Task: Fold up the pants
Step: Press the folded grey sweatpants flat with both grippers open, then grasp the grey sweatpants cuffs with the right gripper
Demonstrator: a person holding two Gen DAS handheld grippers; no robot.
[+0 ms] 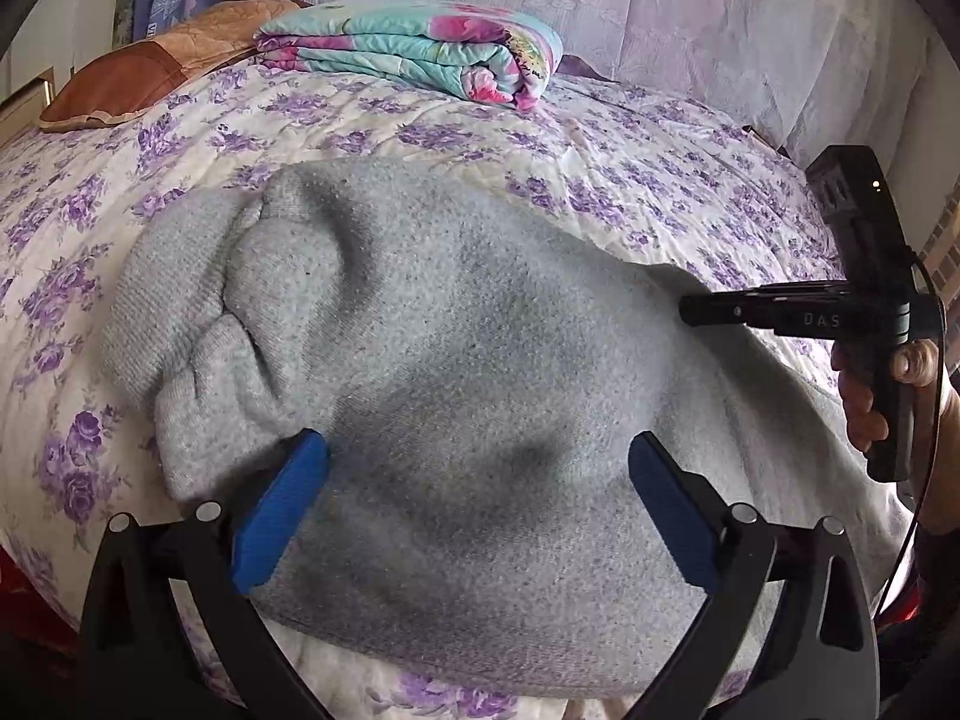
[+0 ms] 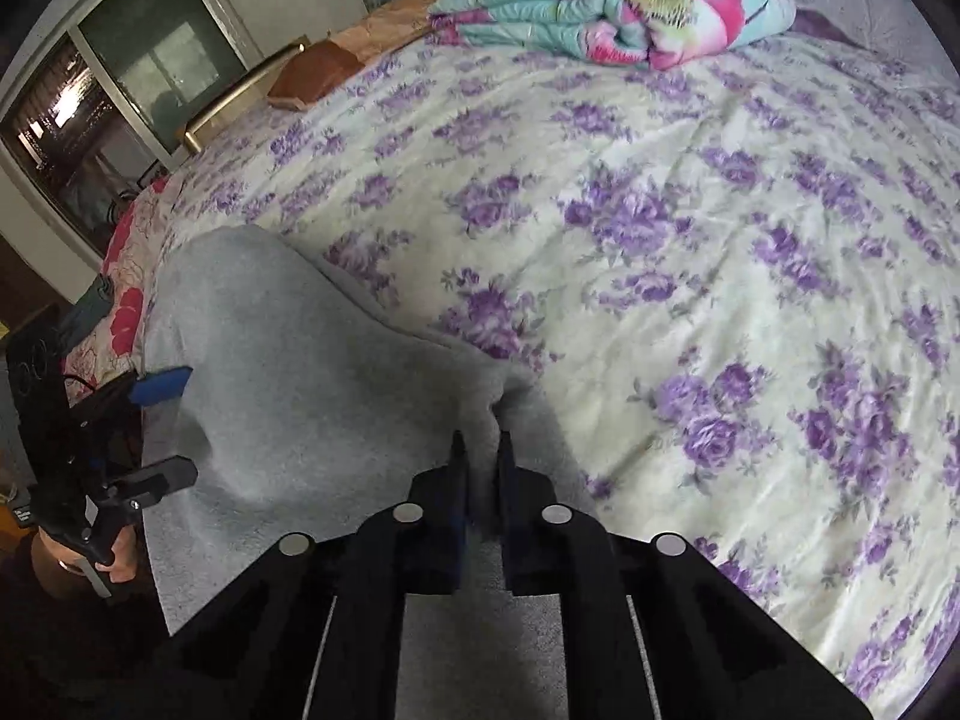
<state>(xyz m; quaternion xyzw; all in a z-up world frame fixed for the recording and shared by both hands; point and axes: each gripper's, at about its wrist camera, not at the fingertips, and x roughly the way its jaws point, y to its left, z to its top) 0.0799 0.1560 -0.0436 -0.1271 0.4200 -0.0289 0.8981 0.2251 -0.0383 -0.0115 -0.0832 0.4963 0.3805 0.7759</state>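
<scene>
**Folding grey knit pants on a floral bedspread: right tool pinching an edge, left tool spread above the cloth.**

The grey fleece-knit pants (image 1: 456, 372) lie bunched on the cream bedspread with purple flowers (image 1: 600, 156), directly ahead of and beneath both tools. The left gripper (image 1: 477, 468) holds its blue-padded fingers wide apart over the fabric, gripping nothing. The right gripper (image 2: 480, 441) has its fingers drawn nearly together on a raised fold of the pants' edge; whether the cloth is firmly caught cannot be told for certain. To perform the step well, the left gripper should probably close on the near edge level with the right, so both lift evenly and carry the layer forward, keeping the seam taut and the cuffs, bunched ahead to the left, aligned.
</scene>
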